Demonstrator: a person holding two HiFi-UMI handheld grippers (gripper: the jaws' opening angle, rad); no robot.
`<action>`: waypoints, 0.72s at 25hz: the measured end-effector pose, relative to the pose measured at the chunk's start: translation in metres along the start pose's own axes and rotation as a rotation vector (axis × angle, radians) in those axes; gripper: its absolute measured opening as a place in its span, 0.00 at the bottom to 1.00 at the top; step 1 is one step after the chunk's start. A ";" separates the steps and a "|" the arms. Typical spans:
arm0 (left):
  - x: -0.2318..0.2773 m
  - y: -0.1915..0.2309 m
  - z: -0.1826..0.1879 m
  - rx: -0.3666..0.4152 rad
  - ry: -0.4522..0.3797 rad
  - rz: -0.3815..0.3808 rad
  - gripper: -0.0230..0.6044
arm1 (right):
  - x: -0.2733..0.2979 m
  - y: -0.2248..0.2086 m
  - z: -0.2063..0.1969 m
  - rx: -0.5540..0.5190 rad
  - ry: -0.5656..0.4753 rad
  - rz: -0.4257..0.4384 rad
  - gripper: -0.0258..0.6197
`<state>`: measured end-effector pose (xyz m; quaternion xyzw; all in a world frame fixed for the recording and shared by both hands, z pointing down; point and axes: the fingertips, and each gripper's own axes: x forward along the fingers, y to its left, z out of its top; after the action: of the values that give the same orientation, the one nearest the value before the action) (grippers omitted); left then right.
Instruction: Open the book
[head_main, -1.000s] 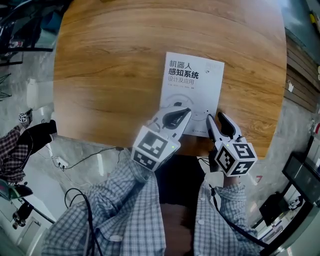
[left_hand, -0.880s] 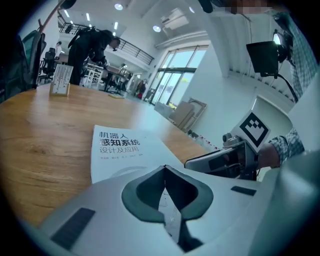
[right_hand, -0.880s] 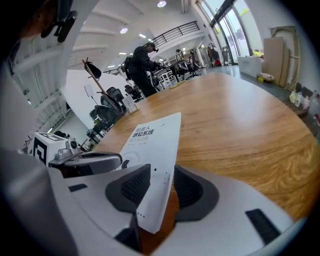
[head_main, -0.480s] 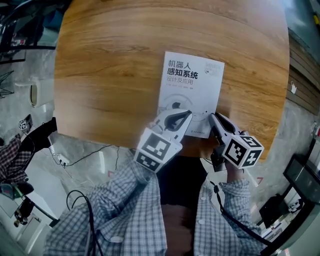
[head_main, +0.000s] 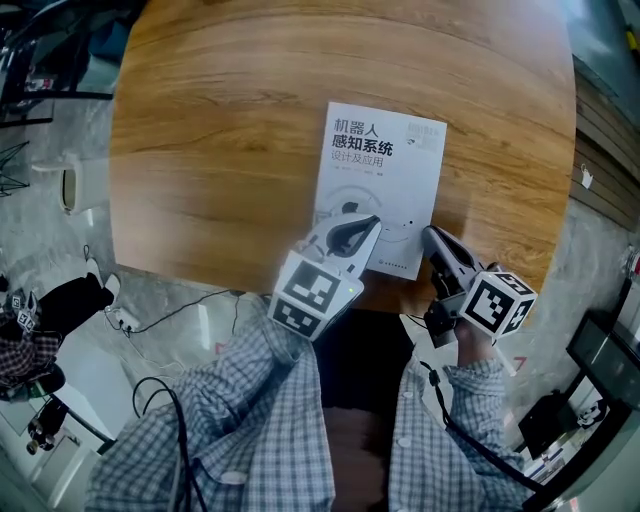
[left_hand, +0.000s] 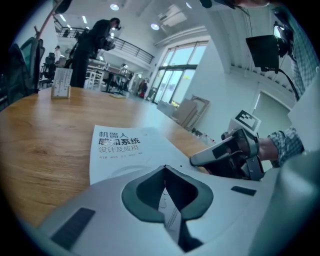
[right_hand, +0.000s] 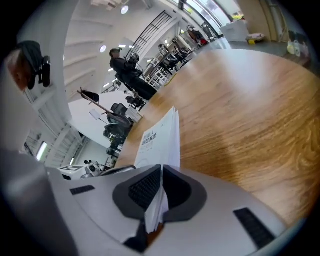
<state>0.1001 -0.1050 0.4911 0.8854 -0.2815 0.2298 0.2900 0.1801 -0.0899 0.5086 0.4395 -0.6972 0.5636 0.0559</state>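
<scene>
The book (head_main: 385, 190) lies shut, flat at 5 o'clock on the table (head_main: 220, 130); nothing is lifted yet. The left gripper (head_main: 362, 228) has its jaws together on a thin sheet at the book's 6 o'clock edge, perhaps the cover. The right gripper (head_main: 432, 238), jaws wide a second ago, has rolled and is closing on the 5 o'clock corner.

A big round wooden worktop (head_main: 230, 130) is standing on a grey floor (head_main: 160, 290). Tall windows (left_hand: 176, 80) are letting daylight in past white walls (left_hand: 225, 95). Round ceiling lights (left_hand: 115, 7) are shining. A person (left_hand: 92, 47) is standing far back.
</scene>
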 end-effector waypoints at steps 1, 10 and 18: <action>-0.002 0.000 0.003 -0.013 -0.020 0.010 0.05 | -0.002 0.004 0.001 0.009 -0.012 0.020 0.09; 0.011 -0.029 0.012 0.063 0.015 -0.036 0.05 | -0.012 0.048 0.015 -0.033 -0.064 0.144 0.07; 0.006 -0.031 0.016 0.050 0.009 -0.019 0.05 | -0.011 0.075 0.014 -0.119 -0.044 0.177 0.07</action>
<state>0.1275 -0.0965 0.4711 0.8940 -0.2658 0.2379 0.2712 0.1428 -0.0973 0.4419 0.3845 -0.7665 0.5142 0.0166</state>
